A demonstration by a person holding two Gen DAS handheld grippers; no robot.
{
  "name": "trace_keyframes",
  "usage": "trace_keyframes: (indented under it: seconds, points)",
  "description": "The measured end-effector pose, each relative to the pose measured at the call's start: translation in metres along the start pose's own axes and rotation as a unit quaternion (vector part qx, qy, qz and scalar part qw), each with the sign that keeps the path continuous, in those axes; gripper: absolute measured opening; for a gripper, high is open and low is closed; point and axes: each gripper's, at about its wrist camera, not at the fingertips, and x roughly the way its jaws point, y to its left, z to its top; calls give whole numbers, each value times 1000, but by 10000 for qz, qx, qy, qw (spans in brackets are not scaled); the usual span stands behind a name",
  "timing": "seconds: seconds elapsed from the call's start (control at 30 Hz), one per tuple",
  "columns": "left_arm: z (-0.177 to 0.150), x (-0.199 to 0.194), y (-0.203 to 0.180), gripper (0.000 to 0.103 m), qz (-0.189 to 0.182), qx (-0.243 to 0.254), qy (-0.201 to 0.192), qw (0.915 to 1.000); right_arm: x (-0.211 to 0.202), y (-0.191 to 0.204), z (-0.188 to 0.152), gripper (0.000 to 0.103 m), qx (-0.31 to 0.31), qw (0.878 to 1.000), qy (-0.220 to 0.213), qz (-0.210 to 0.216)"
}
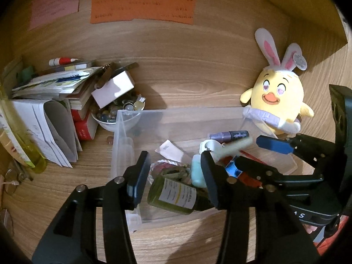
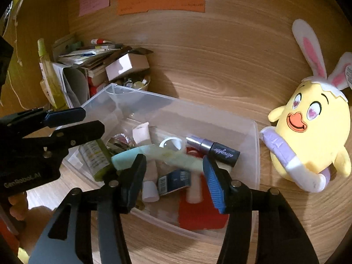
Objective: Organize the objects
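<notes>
At the far left of the wooden desk [image 1: 187, 83], a heap of papers and booklets [image 1: 52, 83] is seen stacked against the wall, with a white carton [image 1: 113, 88] tipped over a small bowl of marbles and trinkets [image 1: 116, 112] just beside it. Near the middle, a clear plastic bin [image 2: 256, 145] is found, and the small items already gathered are held in it: a green labelled bottle [image 1: 176, 195] lying on its side, a purple-and-black tube [image 2: 214, 149], a pale mint tube [image 2: 154, 154], a dark blue packet [image 2: 175, 179] and a red flat piece [image 2: 202, 215]. The left gripper [image 1: 176, 176] is held over the near-left part of the bin with its jaws spread wide, the green bottle lying between and below them but not clamped. The right gripper [image 2: 173, 173] is likewise opened wide above the bin's contents, and nothing is gripped by it; the mint tube appears blurred beneath it, so whether it is at rest cannot be told. At the far right, a yellow chick plush [image 2: 312, 136] with rabbit ears is left leaning outside the bin, just beside its right wall. The step in hand is judged to be the dropping of loose items into the bin. For the next move, another stray object would need to be chosen, approached with open jaws, and closed upon squarely before being carried over the rim.
</notes>
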Motion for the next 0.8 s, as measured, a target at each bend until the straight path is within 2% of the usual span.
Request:
trace_keyframes:
  seconds: [0.3, 0.43, 0.5, 0.57, 0.63, 0.8]
  points:
    - [2, -21, -5, 49, -65, 91, -144, 9998, -24, -8, 2, 50, 203, 9993, -200, 222]
    - [0, -33, -9, 62, -44, 160, -248, 9996, -38, -8, 0, 50, 257, 9986, -321, 324]
    - [-2, -40, -12, 66, -21, 213, -323, 9992, -47, -8, -3, 53, 272, 9982, -392, 375]
    - [-4, -45, -13, 73, 3, 251, -363, 9990, -54, -8, -5, 64, 277, 9978, -483, 364]
    - [-7, -51, -15, 79, 37, 299, -420, 9987, -62, -8, -8, 70, 270, 9974, -592, 298]
    - [-17, -61, -19, 91, 43, 334, -478, 9983, -76, -8, -17, 82, 257, 9966, -734, 261]
